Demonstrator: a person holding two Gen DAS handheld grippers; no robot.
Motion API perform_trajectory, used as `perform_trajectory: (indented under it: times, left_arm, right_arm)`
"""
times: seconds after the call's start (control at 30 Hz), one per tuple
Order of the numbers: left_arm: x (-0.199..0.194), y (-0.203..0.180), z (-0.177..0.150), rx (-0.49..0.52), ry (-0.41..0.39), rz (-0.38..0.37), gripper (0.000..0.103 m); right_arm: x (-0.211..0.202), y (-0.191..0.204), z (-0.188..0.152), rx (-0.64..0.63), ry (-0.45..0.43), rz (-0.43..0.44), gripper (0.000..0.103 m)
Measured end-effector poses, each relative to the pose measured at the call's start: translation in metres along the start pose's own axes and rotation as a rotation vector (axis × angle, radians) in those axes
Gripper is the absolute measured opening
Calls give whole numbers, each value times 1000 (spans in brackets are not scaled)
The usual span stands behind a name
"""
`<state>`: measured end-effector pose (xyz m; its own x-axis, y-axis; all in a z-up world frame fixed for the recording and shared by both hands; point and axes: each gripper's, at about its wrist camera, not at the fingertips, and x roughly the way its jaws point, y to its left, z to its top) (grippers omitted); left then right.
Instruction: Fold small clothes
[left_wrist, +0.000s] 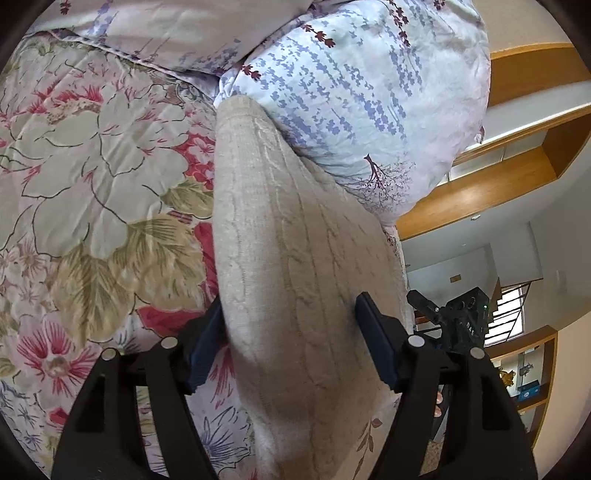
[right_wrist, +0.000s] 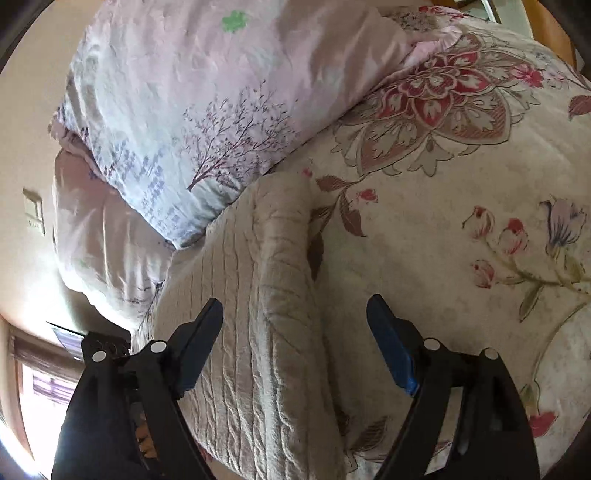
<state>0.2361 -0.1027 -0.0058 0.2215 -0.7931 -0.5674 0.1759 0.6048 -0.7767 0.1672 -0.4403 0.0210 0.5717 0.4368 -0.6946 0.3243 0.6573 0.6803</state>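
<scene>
We have a beige cable-knit garment (left_wrist: 295, 258) lying on a floral quilted bedspread (left_wrist: 92, 166), its far end tucked against a pale lavender tree-print pillow (left_wrist: 351, 92) at about one o'clock in the left wrist view. Our left gripper (left_wrist: 291, 321) is spread wide, its blue-padded fingers (left_wrist: 373, 325) straddling the knit without visibly pinching it. Our right gripper (right_wrist: 295, 325) is likewise spread, with a raised fold of the same knit running between its fingers toward twelve o'clock.

The garment's long axis runs straight away from both grippers, six to twelve o'clock, so each tool sits over the near end. We judge the left slightly nearer, since the cloth fills its gap more fully.

The only writing we find is on the black device (left_wrist: 467, 321) at four o'clock in the left view; it seems to read "DAS", though too small to be sure.
</scene>
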Motion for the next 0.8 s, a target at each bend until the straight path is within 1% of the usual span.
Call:
perform_trajectory:
  times: [0.1,0.13,0.17,0.2,0.23,0.27,0.3,0.33,0.37,0.4,0.47,0.57,0.63,0.67,0.73,0.8]
  left_arm:
    - [3,-5,0,10,-5,8,69]
    - [4,-6,0,12,-7,8,69]
    - [5,-7,0,13,-6,7,67]
    - [5,-7,-1,10,-4,7,64]
    - [6,-6,-1,5,-5,0,62]
    - [5,-5,-1,-1,-5,-6,57]
    - [4,-4,-1,-9,-7,-15,51]
    - [2,-1,-1,-17,-11,-29,48]
    - [0,1,-1,-22,-13,-37,43]
    - [-2,2,0,-26,-12,-46,40]
    - [-7,2,1,-28,-11,-61,37]
    - [-26,3,3,3,-21,-59,36]
    - [-50,7,7,28,-44,-38,36]
    - [-59,9,8,33,-52,-30,36]
    - [-88,19,10,44,-88,-3,36]
    - [-113,32,19,50,-124,31,36]
  right_arm:
    - [5,7,-2,-30,22,21,81]
    - [9,11,-4,-53,32,20,79]
    - [11,14,-5,-66,49,30,69]
    - [14,14,-7,-68,68,45,62]
    - [21,16,-10,-68,98,63,58]
    - [22,19,-13,-88,84,50,54]
    - [22,19,-15,-96,88,50,49]
    - [23,19,-16,-82,93,74,41]
    - [22,17,-17,-67,92,96,36]
    - [21,18,-18,-54,89,110,35]
    - [19,26,-21,-62,73,112,32]
    - [15,47,-27,-103,51,127,28]
    - [20,70,-32,-163,36,124,25]
    - [25,88,-37,-212,25,117,22]
    - [36,108,-45,-263,24,120,21]
    - [62,134,-57,-321,47,120,21]
